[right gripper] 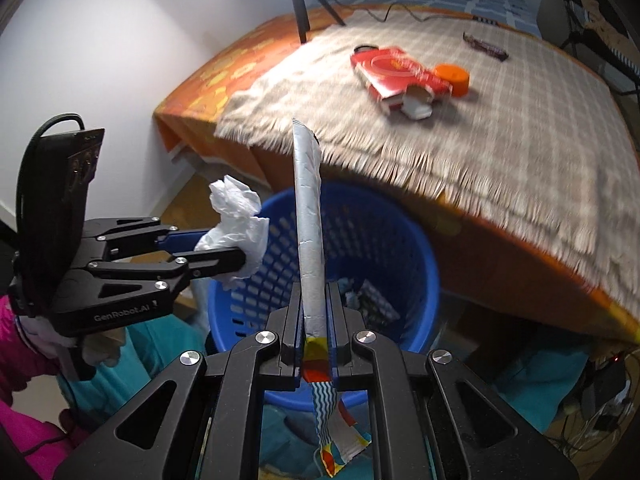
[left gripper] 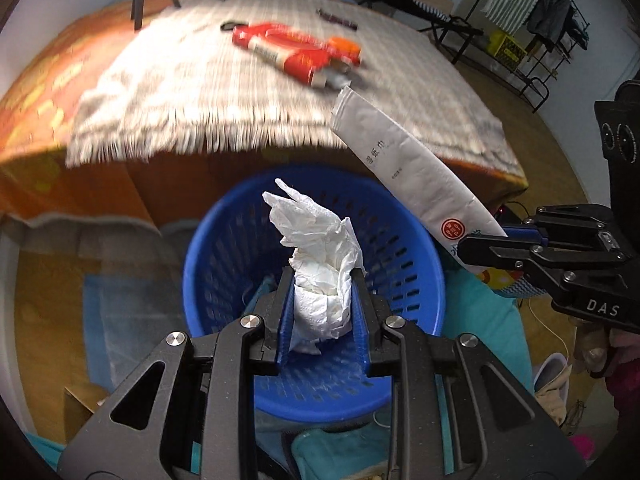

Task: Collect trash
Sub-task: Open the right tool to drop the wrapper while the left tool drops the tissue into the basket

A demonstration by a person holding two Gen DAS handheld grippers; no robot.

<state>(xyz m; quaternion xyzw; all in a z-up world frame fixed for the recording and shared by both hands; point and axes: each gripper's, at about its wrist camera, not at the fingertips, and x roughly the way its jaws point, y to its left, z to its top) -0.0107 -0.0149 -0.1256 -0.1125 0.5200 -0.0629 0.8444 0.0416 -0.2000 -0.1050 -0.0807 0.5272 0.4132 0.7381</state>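
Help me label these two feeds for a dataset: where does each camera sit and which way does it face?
Left wrist: on the left gripper, angled down at the blue basket; its fingers clamp a crumpled tissue; the right gripper enters from the right.
Right wrist: on the right gripper, angled down at the same basket; its fingers pinch a flat wet-wipe packet; the left gripper, gloved hand and pink sleeve show at left.
Shared: basket, tissue, packet, red box on the fringed cloth.

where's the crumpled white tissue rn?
Clamped in the left gripper, the crumpled white tissue sits mid-frame in the left wrist view, directly above the blue plastic basket.
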